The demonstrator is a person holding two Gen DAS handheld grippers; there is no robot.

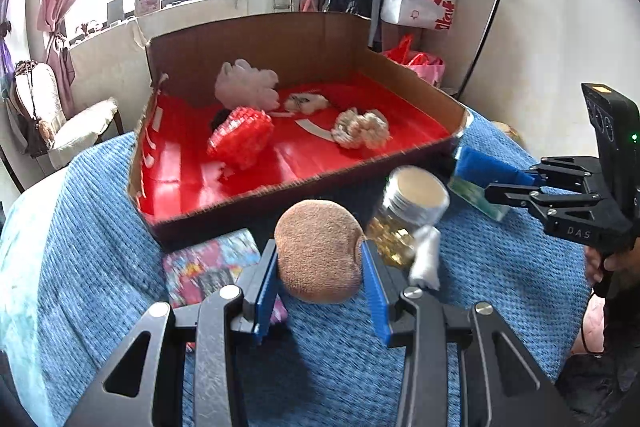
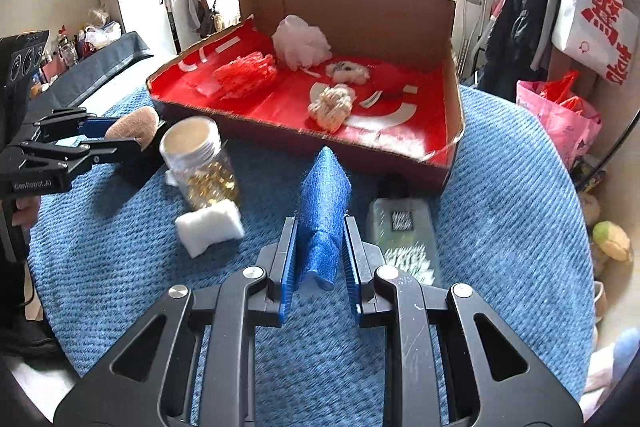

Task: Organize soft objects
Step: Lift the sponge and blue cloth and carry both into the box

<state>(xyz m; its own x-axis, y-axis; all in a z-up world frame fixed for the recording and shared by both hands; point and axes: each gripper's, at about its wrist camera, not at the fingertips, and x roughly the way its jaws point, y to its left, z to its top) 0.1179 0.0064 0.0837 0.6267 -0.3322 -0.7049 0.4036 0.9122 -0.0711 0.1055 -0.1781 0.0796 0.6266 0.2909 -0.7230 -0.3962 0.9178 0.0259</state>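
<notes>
— Why does the left tongs [image 1: 320, 283] clamp that brown sponge [image 1: 320, 251] above the blue blanket [image 1: 100, 219]?

— I think it goes to the red-lined box [image 1: 360, 31], where soft things already lie. The right tongs [image 2: 320, 259] squeezes a blue sponge [image 2: 324, 195], near the box.

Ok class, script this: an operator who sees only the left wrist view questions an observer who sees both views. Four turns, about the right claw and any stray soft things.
Operator: My left claw grips the brown puff. Is the right claw gripping properly?
Observer: Yes. The right claw is shut on the blue pad, squeezed narrow between both pads.
Operator: Any soft thing I'm missing?
Observer: A yellow-green plush lies beyond the blue blanket's right edge.
</notes>
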